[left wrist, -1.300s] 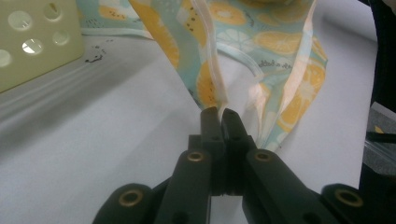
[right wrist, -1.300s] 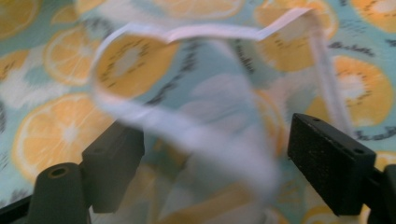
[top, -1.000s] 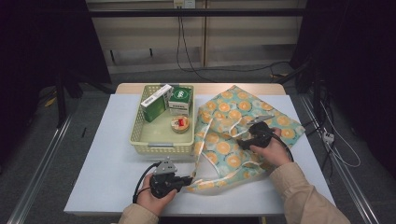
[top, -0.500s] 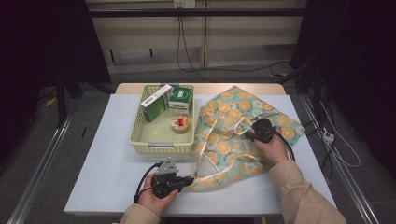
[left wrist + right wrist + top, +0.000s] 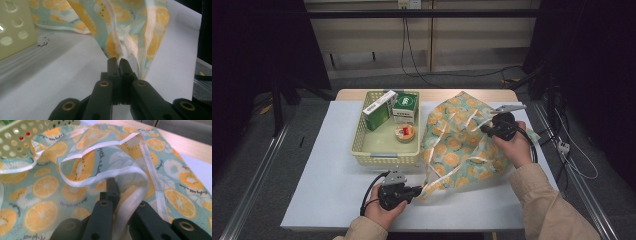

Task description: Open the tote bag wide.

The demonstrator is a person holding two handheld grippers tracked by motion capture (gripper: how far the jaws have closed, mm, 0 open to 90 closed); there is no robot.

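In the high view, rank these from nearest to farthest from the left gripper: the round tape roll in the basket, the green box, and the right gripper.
From the left gripper:
1. Round tape roll, at the near end of the basket.
2. Green box, at the basket's far end.
3. Right gripper, across the fruit-print bag, far right.

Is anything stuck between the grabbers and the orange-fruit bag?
Nothing visible is. The left gripper is shut right on the fruit-print bag at its near corner, and the right gripper is shut on the bag's white-edged strap. The basket sits off to the side, apart from both grips.
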